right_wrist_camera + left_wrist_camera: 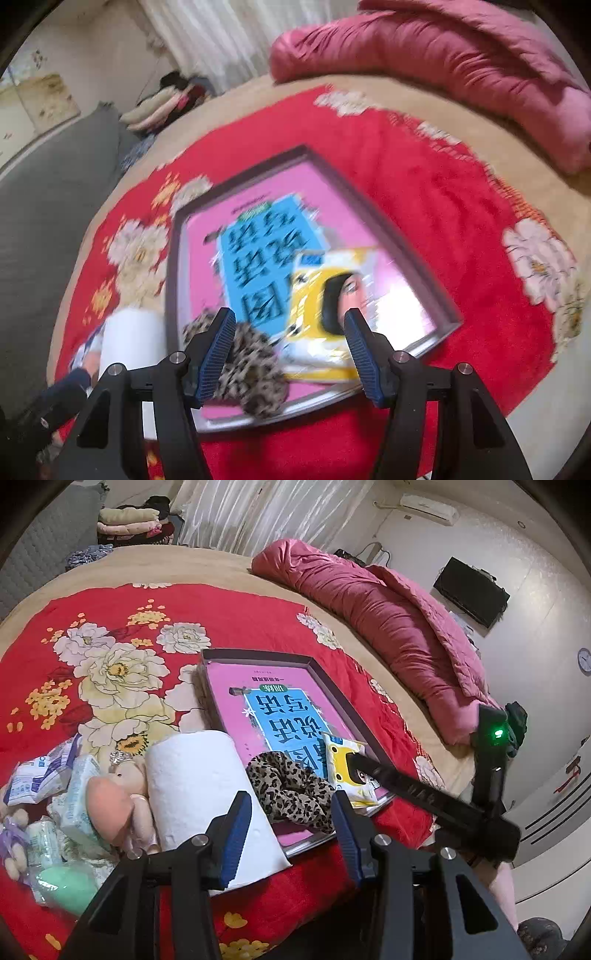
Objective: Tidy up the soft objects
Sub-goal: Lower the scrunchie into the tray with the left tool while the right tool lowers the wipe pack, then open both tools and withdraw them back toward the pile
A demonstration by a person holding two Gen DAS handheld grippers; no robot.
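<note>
- At the far left of the left wrist view a heap of soft things lies on the red floral blanket (229, 627): blue-and-white packets (40, 775), a pale wipes pack (79, 801), a small doll (127, 786) and a green sponge (64, 886).
- Just right of the heap lies a white paper roll (207, 794), on its side, its near end under the left gripper's left finger.
- The left gripper (291, 834) hangs over the near edge of the tray, its jaws apart with nothing between the pads.
- The tray (258, 655), shallow and grey-rimmed, sits mid-blanket; inside it a pink book (236, 701) with a blue panel covers the floor.
- On the book's near end lies a leopard scrunchie (291, 794), just beyond the left gripper's fingers.
- Right of the scrunchie and touching it, a yellow tissue pack (345, 771) rests on the book at the tray's near right corner.
- The right gripper (290, 350) comes in from the right; in the left wrist view one of its fingers lies across the tissue pack.
- In its own blurred view its jaws stand wide apart, the tissue pack (325, 295) lying below the gap and the scrunchie (251, 373) behind the left finger; the pads press on neither.
- Along the bed's far right edge lies a rolled pink quilt (388, 627), well apart from the tray.
</note>
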